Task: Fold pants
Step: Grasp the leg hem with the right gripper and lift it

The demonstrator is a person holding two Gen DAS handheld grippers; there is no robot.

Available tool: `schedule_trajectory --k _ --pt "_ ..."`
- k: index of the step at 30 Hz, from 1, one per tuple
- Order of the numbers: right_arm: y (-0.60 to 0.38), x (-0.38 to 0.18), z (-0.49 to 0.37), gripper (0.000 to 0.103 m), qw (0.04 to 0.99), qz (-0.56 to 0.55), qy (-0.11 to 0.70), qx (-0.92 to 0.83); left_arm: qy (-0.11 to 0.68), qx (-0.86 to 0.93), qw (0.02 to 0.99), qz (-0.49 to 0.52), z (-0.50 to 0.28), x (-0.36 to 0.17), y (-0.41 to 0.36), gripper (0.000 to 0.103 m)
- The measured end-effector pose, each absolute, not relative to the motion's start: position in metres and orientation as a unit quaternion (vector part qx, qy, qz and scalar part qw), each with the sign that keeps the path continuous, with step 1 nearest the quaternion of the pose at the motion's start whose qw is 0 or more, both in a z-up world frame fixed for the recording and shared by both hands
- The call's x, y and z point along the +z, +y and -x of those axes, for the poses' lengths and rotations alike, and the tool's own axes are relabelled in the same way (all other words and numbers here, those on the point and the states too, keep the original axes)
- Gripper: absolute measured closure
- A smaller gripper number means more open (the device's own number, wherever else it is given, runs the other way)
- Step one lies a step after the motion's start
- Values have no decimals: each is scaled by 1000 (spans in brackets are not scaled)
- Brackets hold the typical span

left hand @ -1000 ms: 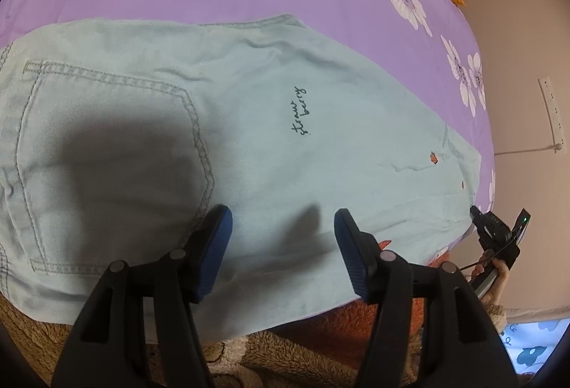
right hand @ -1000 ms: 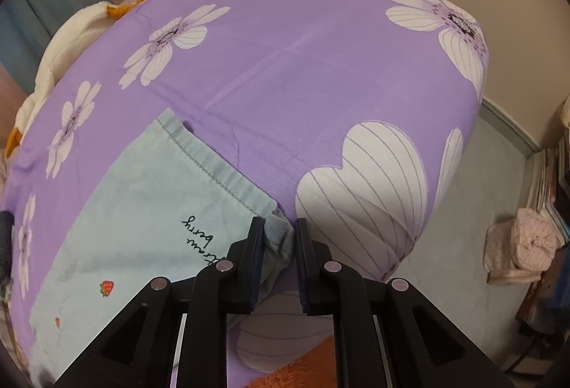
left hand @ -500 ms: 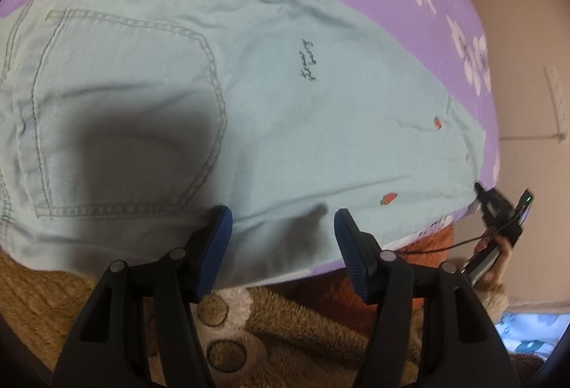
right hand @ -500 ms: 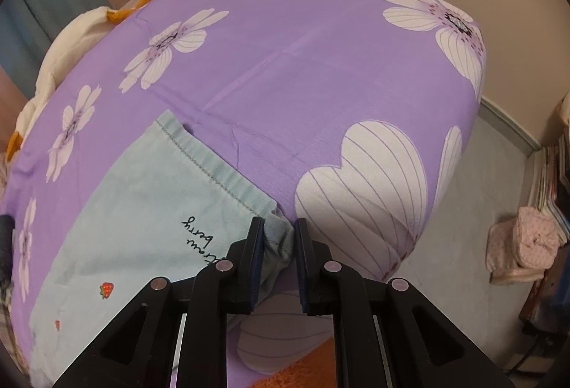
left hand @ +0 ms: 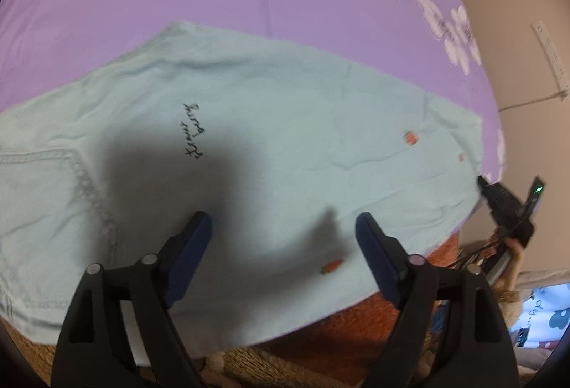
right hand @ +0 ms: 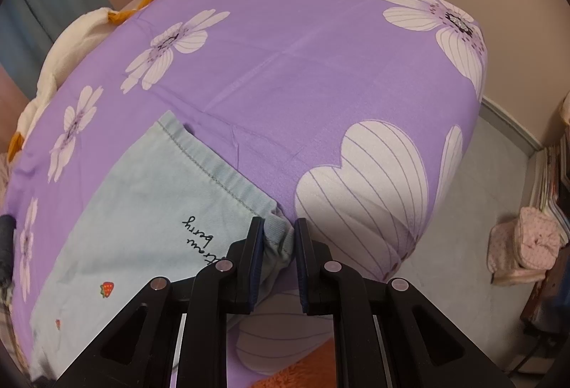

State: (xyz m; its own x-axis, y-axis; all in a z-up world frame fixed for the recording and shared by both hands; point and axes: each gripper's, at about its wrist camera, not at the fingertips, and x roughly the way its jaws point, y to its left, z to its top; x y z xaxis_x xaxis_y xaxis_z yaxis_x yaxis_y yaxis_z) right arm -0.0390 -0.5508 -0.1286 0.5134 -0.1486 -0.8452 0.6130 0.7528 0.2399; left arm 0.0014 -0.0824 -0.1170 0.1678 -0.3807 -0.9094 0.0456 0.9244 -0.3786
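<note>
Pants (left hand: 270,138): pale blue denim, spread flat on the purple flowered bedspread (left hand: 249,6); black script lettering and small strawberry prints show on the cloth.
Pants, left wrist view: they fill the middle of the picture, a stitched pocket (left hand: 46,195) at the left, the hem end at the far right.
Left gripper (left hand: 283,238): jaws opening and standing wide, nothing pinched between them; they hang above the near part of the denim, casting a dark shadow on it. Whether the tips brush the cloth is hard to say, as the view is blurred.
Right gripper (right hand: 279,245): jaws narrow, clamped on the near right corner of the pants at the hem; the fabric bunches between the two pads.
Hem edge (right hand: 210,167): a stitched line running from the pinched corner away to the far left.
Near edge: the pants overhang the bedspread onto an orange fuzzy blanket (left hand: 356,320).
Right of bed: floor (right hand: 473,210), with a pink bundle (right hand: 523,249) near stacked books.
</note>
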Motion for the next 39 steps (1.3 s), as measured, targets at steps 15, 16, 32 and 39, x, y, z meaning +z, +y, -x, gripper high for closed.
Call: schedule_trajectory --k 15,16,32,39 --pt "-560 -111 83 48 835 -337 384 -205 626 -149 739 202 -3 -118 -73 7" --pt "-559 -110 86 48 836 -350 379 -187 627 -148 737 205 -4 -117 -73 7" --pt "-558 -152 52 81 812 -460 347 -92 582 -108 791 153 5 -75 -75 10" --pt "-566 -148 58 95 800 -490 333 -92 563 -82 815 109 10 -69 -71 10"
